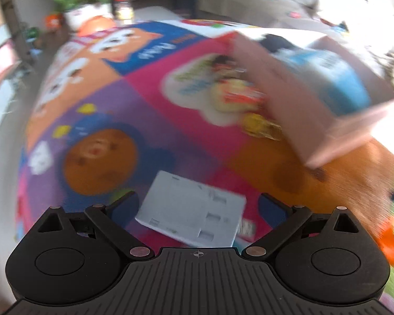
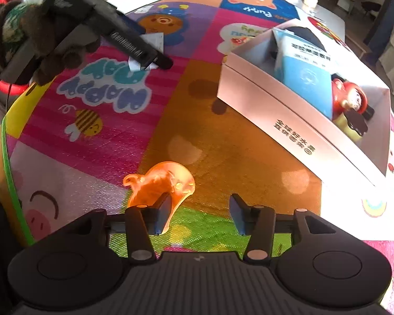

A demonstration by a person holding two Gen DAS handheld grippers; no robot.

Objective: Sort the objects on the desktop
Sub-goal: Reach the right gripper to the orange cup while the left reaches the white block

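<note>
The left gripper [image 1: 198,207] stood with fingers wide, a white card [image 1: 191,212] lying on the cartoon play mat [image 1: 149,99] between them but not pressed. The right gripper [image 2: 198,215] stood with fingers partly apart, gripping nothing; its left finger [image 2: 161,214] overlapped a translucent orange animal toy [image 2: 160,181] on the mat. At the far right, an open white box [image 2: 283,105] held a blue packet [image 2: 302,78] and a red figurine [image 2: 350,99].

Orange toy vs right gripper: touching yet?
Cannot tell. In the right wrist view the orange toy overlaps the near finger of the right gripper, but neither contact nor a gap shows plainly; the other finger stands clear of it.
</note>
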